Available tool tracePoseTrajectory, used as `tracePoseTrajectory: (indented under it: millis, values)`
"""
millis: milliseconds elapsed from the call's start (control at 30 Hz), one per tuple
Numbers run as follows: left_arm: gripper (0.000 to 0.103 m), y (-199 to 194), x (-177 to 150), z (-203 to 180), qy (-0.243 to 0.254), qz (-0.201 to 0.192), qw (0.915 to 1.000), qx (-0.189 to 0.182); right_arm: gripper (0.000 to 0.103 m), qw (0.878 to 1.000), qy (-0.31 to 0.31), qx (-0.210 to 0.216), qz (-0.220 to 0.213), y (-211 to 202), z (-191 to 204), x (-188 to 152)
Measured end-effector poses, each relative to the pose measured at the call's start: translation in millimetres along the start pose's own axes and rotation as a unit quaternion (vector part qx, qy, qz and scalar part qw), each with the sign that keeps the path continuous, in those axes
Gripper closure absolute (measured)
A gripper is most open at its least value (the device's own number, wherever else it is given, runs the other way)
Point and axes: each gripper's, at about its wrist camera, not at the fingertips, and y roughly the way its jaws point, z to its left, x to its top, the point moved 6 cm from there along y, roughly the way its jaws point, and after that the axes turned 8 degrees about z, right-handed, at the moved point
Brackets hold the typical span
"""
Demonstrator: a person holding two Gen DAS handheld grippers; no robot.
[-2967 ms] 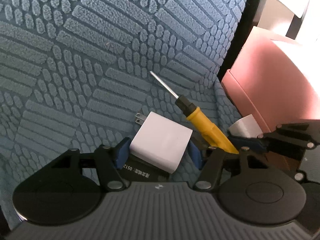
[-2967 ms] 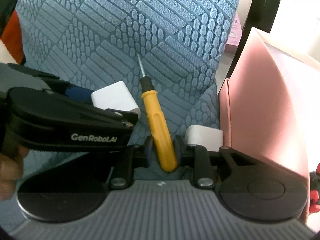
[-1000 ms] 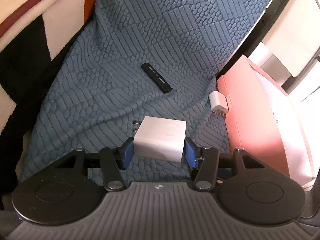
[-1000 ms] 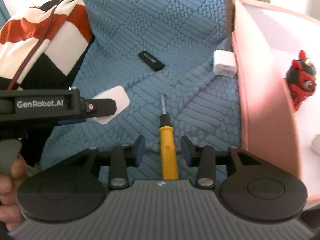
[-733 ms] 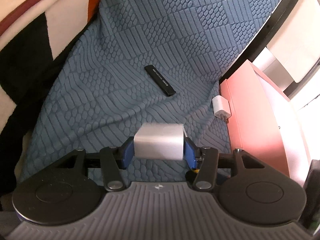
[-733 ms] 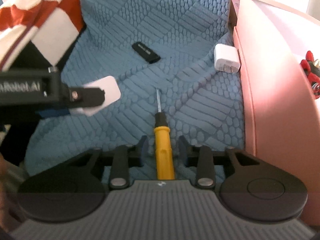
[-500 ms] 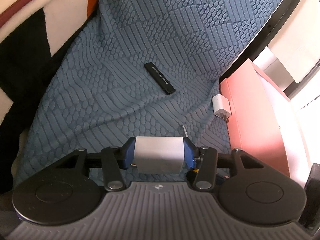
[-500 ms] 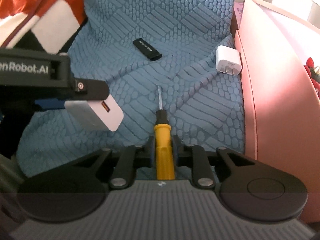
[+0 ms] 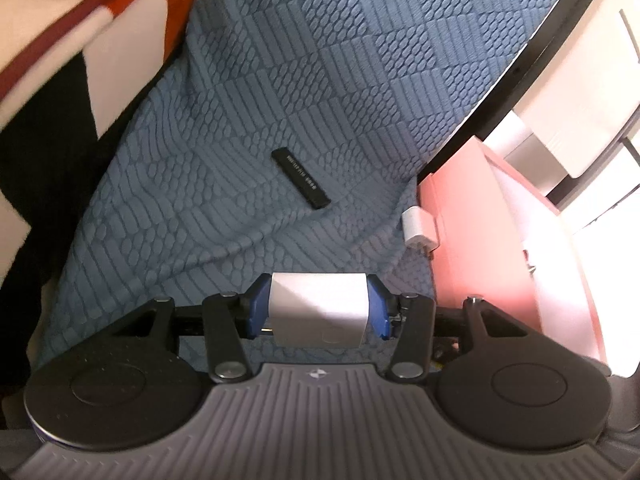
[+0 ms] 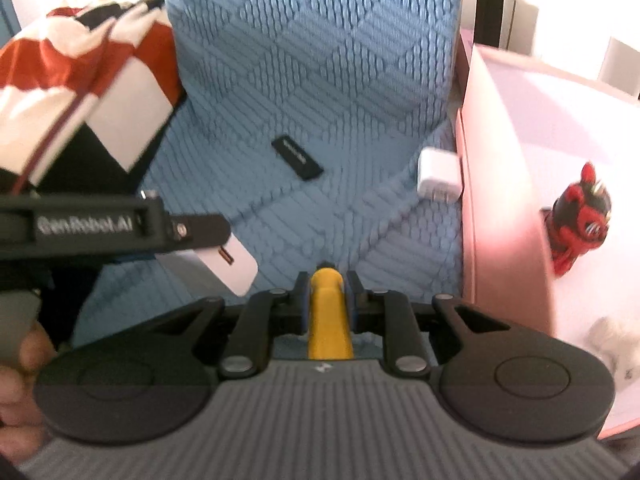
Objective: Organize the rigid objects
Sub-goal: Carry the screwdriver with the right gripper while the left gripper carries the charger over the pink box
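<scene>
The right gripper [image 10: 326, 292] is clenched on the yellow screwdriver [image 10: 329, 320], whose long axis runs straight ahead along the fingers, handle toward the camera, above the blue textured cover [image 10: 320, 80]. The left gripper [image 9: 319, 306] grasps a white charger block [image 9: 319, 308] crosswise. On the cover lie a black stick [image 9: 301, 178], set diagonally, and a small white plug [image 9: 418, 228] touching the pink box [image 9: 480, 240].

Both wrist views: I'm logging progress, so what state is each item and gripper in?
Left gripper: shut on white charger, lifted.
Right gripper: shut on yellow screwdriver.
Black stick: lying loose on blue cover.
Small white plug: resting against pink box.
Red figurine: upright inside box.
</scene>
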Motion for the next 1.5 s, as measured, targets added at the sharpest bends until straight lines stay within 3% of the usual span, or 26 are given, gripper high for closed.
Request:
tracePoseTrajectory:
  millis: [333, 600, 1000, 1267, 1500]
  values:
    - [0.047, -28.5, 19.9, -37.8, 0.018, -0.021, 0.9994, -0.019, 0.082, 0.999, -0.002, 0.015, -0.037, -51.9, -14.0, 34.8]
    - [0.047, -48.9, 40.4, -90.8, 0.045, -0.03, 0.9976, -0.044, 0.082, 0.997, 0.004, 0.018, -0.07, -99.4, -39.2, 61.3]
    - [0.047, -65.9, 53.6, -173.6, 0.107, -0.049, 0.9905, -0.072, 0.082, 0.991, 0.009, -0.018, -0.133, -178.4, -95.1, 95.5]
    - [0.047, -50.1, 49.1, -234.1, 0.14, -0.036, 0.9854, -0.09, 0.082, 0.987, 0.031, -0.058, -0.146, -197.9, -149.5, 87.7]
    - [0.047, -11.1, 27.1, -271.1, 0.178, -0.014, 0.9811, -0.074, 0.082, 0.986, 0.049, -0.092, -0.131, -182.5, -192.2, 60.2]
